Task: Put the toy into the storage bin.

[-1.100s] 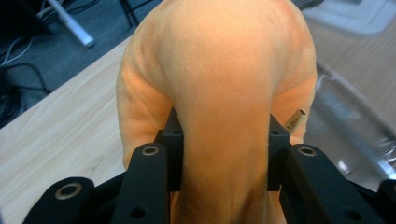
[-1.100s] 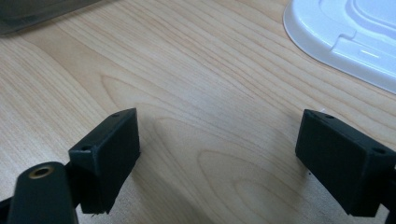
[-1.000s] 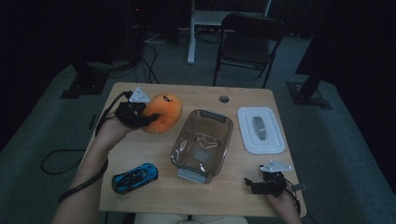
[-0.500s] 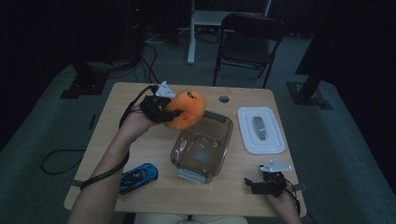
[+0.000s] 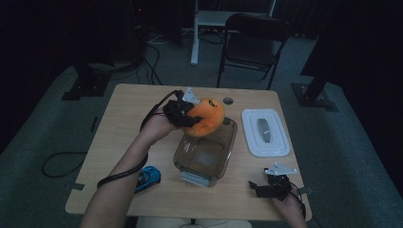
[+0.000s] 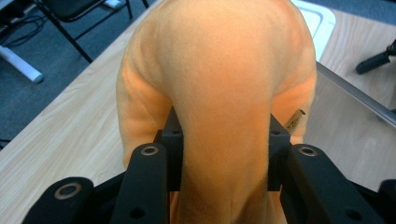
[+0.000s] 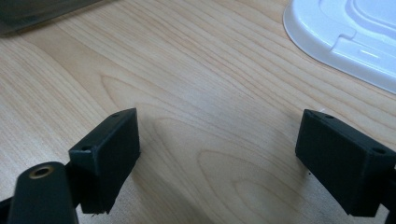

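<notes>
An orange plush toy (image 5: 207, 116) hangs in the air over the far end of the clear plastic container (image 5: 211, 164), with my left gripper (image 5: 186, 116) shut on it. In the left gripper view the toy (image 6: 224, 84) bulges between the two black jaws, which pinch its lower part. My right gripper (image 5: 272, 186) rests low near the table's front right corner. Its jaws stand wide apart over bare wood in the right gripper view (image 7: 219, 158), with nothing between them.
A white lid (image 5: 265, 132) lies flat to the right of the container, and its edge (image 7: 345, 37) appears in the right gripper view. A blue toy car (image 5: 148, 177) sits near the front left, partly behind the forearm. A black chair (image 5: 252, 40) stands beyond the table.
My left gripper has carried the orange plush toy rightward and up, from the table's left part to above the container. The right gripper has stayed put.
</notes>
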Demonstrator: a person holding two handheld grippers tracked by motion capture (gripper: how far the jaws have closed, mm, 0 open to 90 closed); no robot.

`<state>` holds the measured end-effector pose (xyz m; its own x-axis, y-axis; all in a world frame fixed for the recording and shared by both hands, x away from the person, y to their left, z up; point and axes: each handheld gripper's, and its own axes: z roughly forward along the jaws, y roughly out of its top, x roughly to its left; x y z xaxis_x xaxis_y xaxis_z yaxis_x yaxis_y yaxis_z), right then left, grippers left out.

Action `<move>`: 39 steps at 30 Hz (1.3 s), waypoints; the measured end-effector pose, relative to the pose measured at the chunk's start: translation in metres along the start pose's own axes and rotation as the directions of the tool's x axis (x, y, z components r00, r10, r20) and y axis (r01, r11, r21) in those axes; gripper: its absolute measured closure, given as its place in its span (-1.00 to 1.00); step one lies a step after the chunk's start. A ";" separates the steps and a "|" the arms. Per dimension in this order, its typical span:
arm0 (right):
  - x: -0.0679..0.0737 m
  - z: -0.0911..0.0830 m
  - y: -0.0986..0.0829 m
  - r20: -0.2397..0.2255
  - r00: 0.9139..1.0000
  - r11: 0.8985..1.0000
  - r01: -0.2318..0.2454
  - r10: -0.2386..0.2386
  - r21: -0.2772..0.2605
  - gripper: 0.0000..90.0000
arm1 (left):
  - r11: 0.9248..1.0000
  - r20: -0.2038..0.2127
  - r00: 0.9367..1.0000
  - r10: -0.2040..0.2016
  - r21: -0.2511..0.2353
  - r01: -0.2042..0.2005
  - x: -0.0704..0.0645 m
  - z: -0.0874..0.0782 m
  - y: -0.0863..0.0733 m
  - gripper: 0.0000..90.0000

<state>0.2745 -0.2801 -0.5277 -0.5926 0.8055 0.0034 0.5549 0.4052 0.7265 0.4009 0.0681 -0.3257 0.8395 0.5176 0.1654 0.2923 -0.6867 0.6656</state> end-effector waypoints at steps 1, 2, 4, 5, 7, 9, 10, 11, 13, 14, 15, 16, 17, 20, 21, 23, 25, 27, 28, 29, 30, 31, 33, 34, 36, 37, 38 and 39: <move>0.000 0.000 0.000 0.000 1.000 1.000 0.000 0.000 0.000 -0.70 | 1.000 0.003 1.000 0.006 0.008 -0.006 -0.002 0.003 0.000 0.45; 0.000 0.000 0.000 0.000 1.000 1.000 0.000 0.000 0.000 -0.70 | 1.000 0.005 1.000 0.009 0.013 -0.009 -0.003 0.005 0.000 0.45; 0.000 0.000 0.000 0.000 1.000 1.000 -0.001 0.001 0.000 -0.70 | 0.999 0.008 1.000 0.020 0.029 -0.020 -0.005 0.011 0.001 0.44; 0.000 0.000 0.000 0.000 1.000 1.000 -0.001 0.001 0.000 -0.70 | 0.999 0.011 1.000 0.015 0.029 -0.015 -0.006 0.013 0.001 0.44; 0.000 0.000 0.000 0.000 1.000 1.000 -0.001 0.001 0.000 -0.71 | 0.999 0.020 1.000 0.017 0.030 -0.017 -0.008 0.017 0.002 0.44; 0.000 0.000 0.000 0.000 1.000 1.000 -0.001 0.001 0.000 -0.70 | 0.999 0.019 1.000 0.017 0.037 -0.018 -0.010 0.022 0.003 0.44; 0.000 0.000 0.000 0.000 1.000 1.000 -0.001 0.001 0.000 -0.71 | 0.999 0.021 1.000 0.020 0.043 -0.021 -0.011 0.023 0.004 0.44; 0.000 0.000 0.000 0.000 1.000 1.000 0.000 0.000 0.000 -0.70 | 0.999 0.024 0.999 0.021 0.046 -0.022 -0.011 0.024 0.004 0.44; 0.000 0.000 0.000 0.000 1.000 1.000 0.000 0.000 0.000 -0.70 | 0.999 0.027 0.999 0.024 0.048 -0.025 -0.013 0.027 0.004 0.44; 0.000 0.000 0.000 0.000 1.000 1.000 0.000 0.000 0.000 -0.71 | 0.999 0.025 0.999 0.024 0.048 -0.025 -0.014 0.027 0.004 0.44; 0.000 0.000 0.000 0.000 1.000 1.000 0.000 0.000 0.000 -0.70 | 0.998 0.029 0.999 0.025 0.050 -0.026 -0.014 0.028 0.004 0.44; 0.000 0.000 0.000 0.000 1.000 1.000 0.000 0.000 0.000 -0.70 | 0.998 0.033 0.999 0.025 0.051 -0.027 -0.015 0.029 0.004 0.44; 0.000 0.000 0.000 0.000 1.000 1.000 0.000 0.000 0.000 -0.71 | 0.998 0.037 0.999 0.027 0.053 -0.029 -0.016 0.030 0.003 0.44; 0.000 0.000 0.000 0.000 1.000 1.000 0.000 0.000 0.000 -0.70 | 0.998 0.040 0.999 0.026 0.056 -0.028 -0.017 0.032 0.003 0.43; 0.000 0.000 0.000 0.000 1.000 1.000 0.000 0.000 0.000 -0.70 | 0.998 0.039 0.999 0.029 0.059 -0.031 -0.018 0.033 0.003 0.43; 0.000 0.000 0.000 0.000 1.000 1.000 -0.001 0.001 0.000 -0.70 | 0.997 0.044 0.998 0.044 0.067 -0.047 -0.019 0.033 0.003 0.43; 0.000 0.000 0.000 0.000 1.000 1.000 -0.001 0.001 0.001 -0.70 | 0.996 0.046 0.998 0.050 0.075 -0.054 -0.020 0.034 0.003 0.43; 0.000 0.000 0.000 0.000 1.000 1.000 0.000 0.000 0.000 -0.70 | 0.996 0.048 0.998 0.046 0.076 -0.050 -0.021 0.035 0.003 0.43; 0.000 0.000 0.000 0.000 1.000 1.000 0.000 0.000 0.000 -0.70 | 0.996 0.048 0.998 0.044 0.074 -0.047 -0.021 0.035 0.003 0.43; 0.000 0.000 0.000 0.000 1.000 1.000 0.000 0.000 0.000 -0.70 | 0.995 0.048 0.998 0.050 0.079 -0.053 -0.021 0.035 0.003 0.43; 0.000 0.000 0.000 0.000 1.000 1.000 -0.001 0.001 0.000 -0.70 | 0.995 0.049 0.998 0.051 0.082 -0.055 -0.022 0.036 0.004 0.43; 0.000 0.000 0.000 0.000 1.000 1.000 0.000 0.000 0.000 -0.70 | 0.995 0.051 0.997 0.050 0.080 -0.054 -0.023 0.037 0.004 0.43; 0.000 0.000 0.000 0.000 1.000 1.000 0.000 0.000 0.000 -0.70 | 0.995 0.059 0.997 0.053 0.087 -0.058 -0.024 0.039 0.003 0.41; 0.000 0.000 0.000 0.000 1.000 1.000 0.000 0.000 0.000 -0.71 | 0.994 0.063 0.996 0.055 0.094 -0.061 -0.025 0.040 0.003 0.41; 0.000 0.000 0.000 0.000 1.000 1.000 0.000 0.000 0.000 -0.70 | 0.992 0.068 0.996 0.060 0.103 -0.066 -0.027 0.044 0.001 0.41; 0.000 0.000 0.000 0.000 1.000 1.000 0.000 0.000 0.000 -0.70 | 0.992 0.070 0.996 0.057 0.106 -0.065 -0.027 0.045 0.000 0.41; 0.000 0.000 0.000 0.001 1.000 1.000 0.001 -0.001 0.000 -0.71 | 0.992 0.074 0.996 0.054 0.109 -0.062 -0.027 0.047 0.000 0.41; 0.000 0.000 0.000 0.001 1.000 1.000 0.001 -0.001 0.000 -0.70 | 0.992 0.076 0.996 0.051 0.112 -0.059 -0.027 0.048 -0.001 0.41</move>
<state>0.2746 -0.2802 -0.5277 -0.5929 0.8053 0.0022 0.5541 0.4060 0.7267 0.4001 0.0305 -0.3658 0.8857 0.4418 0.1429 0.2916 -0.7687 0.5692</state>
